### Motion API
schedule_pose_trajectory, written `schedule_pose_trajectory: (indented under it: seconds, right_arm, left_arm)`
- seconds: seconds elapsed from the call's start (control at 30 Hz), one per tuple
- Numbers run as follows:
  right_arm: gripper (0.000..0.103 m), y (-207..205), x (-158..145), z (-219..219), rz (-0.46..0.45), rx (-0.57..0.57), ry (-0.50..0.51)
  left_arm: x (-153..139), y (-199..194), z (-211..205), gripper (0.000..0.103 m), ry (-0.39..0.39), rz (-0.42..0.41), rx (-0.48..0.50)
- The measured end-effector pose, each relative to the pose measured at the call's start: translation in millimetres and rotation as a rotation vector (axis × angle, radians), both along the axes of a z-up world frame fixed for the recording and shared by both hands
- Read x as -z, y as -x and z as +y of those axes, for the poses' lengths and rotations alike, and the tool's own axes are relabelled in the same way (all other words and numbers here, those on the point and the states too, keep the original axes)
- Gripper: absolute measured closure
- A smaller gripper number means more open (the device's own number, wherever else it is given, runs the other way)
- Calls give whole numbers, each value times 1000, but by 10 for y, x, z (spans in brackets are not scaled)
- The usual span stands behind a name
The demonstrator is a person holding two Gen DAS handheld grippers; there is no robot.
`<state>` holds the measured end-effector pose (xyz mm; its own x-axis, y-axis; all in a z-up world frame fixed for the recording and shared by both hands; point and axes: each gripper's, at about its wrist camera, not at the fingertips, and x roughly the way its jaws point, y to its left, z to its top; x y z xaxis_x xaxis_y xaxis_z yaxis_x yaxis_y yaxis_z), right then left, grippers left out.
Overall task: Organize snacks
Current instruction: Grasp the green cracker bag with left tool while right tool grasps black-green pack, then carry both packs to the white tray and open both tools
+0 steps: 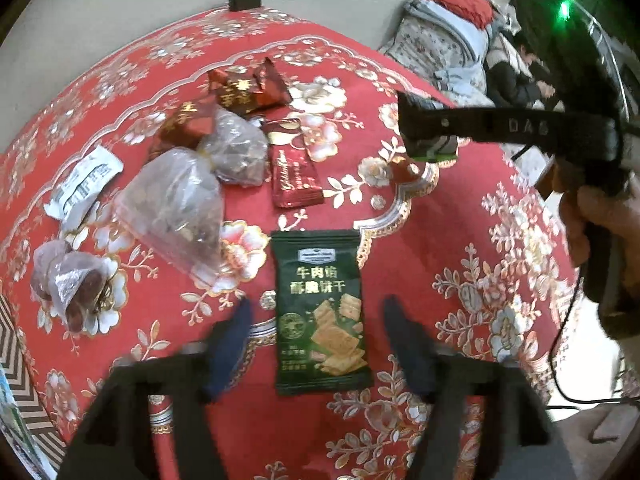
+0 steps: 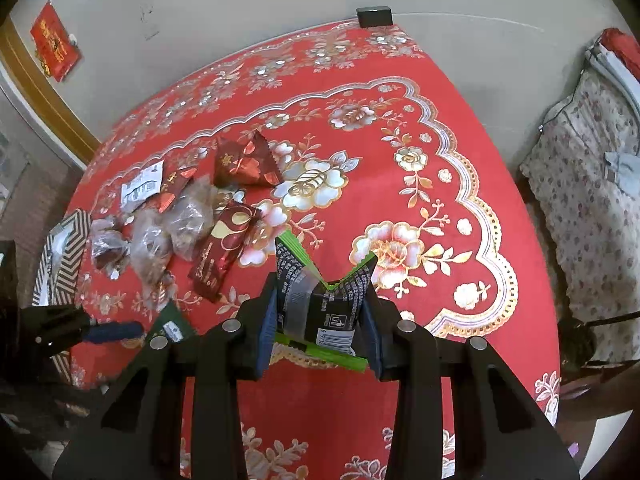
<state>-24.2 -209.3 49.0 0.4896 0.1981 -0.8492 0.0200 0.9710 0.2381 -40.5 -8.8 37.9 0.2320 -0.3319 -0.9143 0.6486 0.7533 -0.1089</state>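
The dark green biscuit packet [image 1: 320, 312] lies flat on the desk [image 1: 460, 240], face up, its long axis running near to far with the printed top at the far end. It is a glossy rectangular foil pouch with crimped ends. The left tool [image 1: 318, 344] stands with its fingers apart on either side of the packet, not touching it.

The right tool [image 2: 320, 320] is clamped on a black and green snack packet [image 2: 324, 296], which is squeezed so that it buckles into a V between the blue pads, its barcode side up, above the desk.

To the far left sits a loose heap: clear crinkled plastic bags [image 1: 180, 208] holding brown pieces, shiny red foil wrappers [image 1: 248, 88], a long dark red sachet [image 1: 294, 172] lying near to far, and a white printed sachet [image 1: 84, 180]. A red cloth with gold and silver flowers covers the desk. A small black box [image 2: 374, 16] rests at its far edge
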Motion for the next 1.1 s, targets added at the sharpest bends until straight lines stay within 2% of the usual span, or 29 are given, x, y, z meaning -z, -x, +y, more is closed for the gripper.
schedule_pose_trajectory:
  seconds: [0.1, 0.2, 0.27, 0.3, 0.37, 0.43, 0.8, 1.1]
  right_arm:
    - [67, 21, -14, -6, -4, -1, -8]
    - [67, 22, -20, -14, -10, -3, -24]
    - [67, 31, -32, -17, -14, -4, -29]
    - [67, 39, -45, -11, -17, -7, -31]
    - [67, 47, -63, -8, -22, -12, -35]
    - [67, 64, -89, 30, -26, -22, -41]
    - [67, 84, -127, 473, -18, -140, -36]
    - [67, 5, -178, 1014, -11, -256, -30]
  left_arm:
    - [38, 50, -58, 27, -11, 9, 20]
    - [125, 59, -100, 30, -78, -9, 10]
    - [113, 60, -76, 50, -93, -36, -3]
    - [105, 41, -46, 56, -99, -44, -17]
    - [87, -38, 54, 56, -43, 3, -47]
    - [78, -72, 107, 56, -31, 18, -66]
    - [-71, 11, 384, 56, -22, -39, -160]
    - [-279, -24, 849, 56, -20, -112, -288]
